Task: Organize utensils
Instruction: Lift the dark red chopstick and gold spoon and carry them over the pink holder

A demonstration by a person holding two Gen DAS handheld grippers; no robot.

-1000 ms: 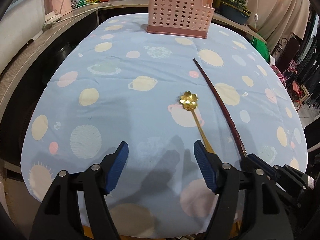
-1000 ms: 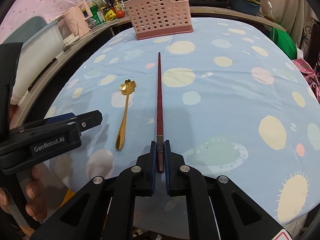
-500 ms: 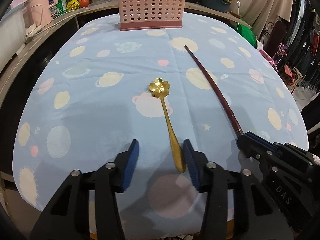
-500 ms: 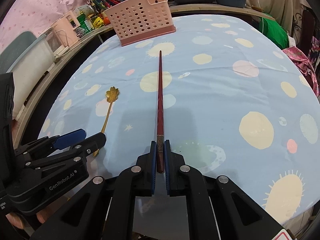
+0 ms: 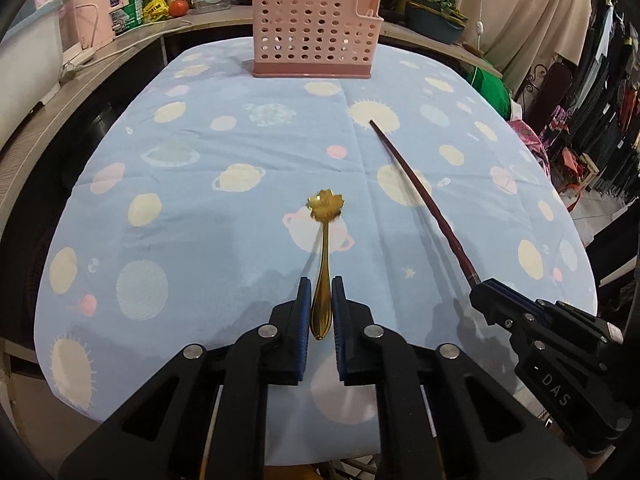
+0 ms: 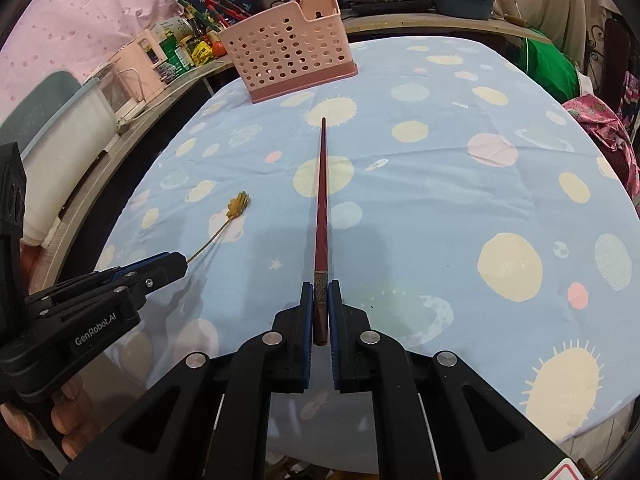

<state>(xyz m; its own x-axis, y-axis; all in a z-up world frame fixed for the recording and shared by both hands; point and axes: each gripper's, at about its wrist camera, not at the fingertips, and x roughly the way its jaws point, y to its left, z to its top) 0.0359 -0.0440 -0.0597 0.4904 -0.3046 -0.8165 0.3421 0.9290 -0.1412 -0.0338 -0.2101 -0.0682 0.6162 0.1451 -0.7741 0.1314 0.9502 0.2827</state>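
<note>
The left tool is gripping the gold spoon by its handle, and the right tool is clamping the red chopstick, both above the counter, the pink basket sitting at the far edge.

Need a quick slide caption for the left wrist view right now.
Left gripper shut on the gold flower spoon; right gripper holds the red chopstick, pink caddy ahead.

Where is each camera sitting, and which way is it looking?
Left wrist: sits on the left gripper, looking along its fingers over the spoon toward the basket; the right gripper shows.
Right wrist: sits on the right gripper, looking along the chopstick toward the basket; the left gripper and a hand show.
Shared: spoon, chopstick, basket, tablecloth.
</note>
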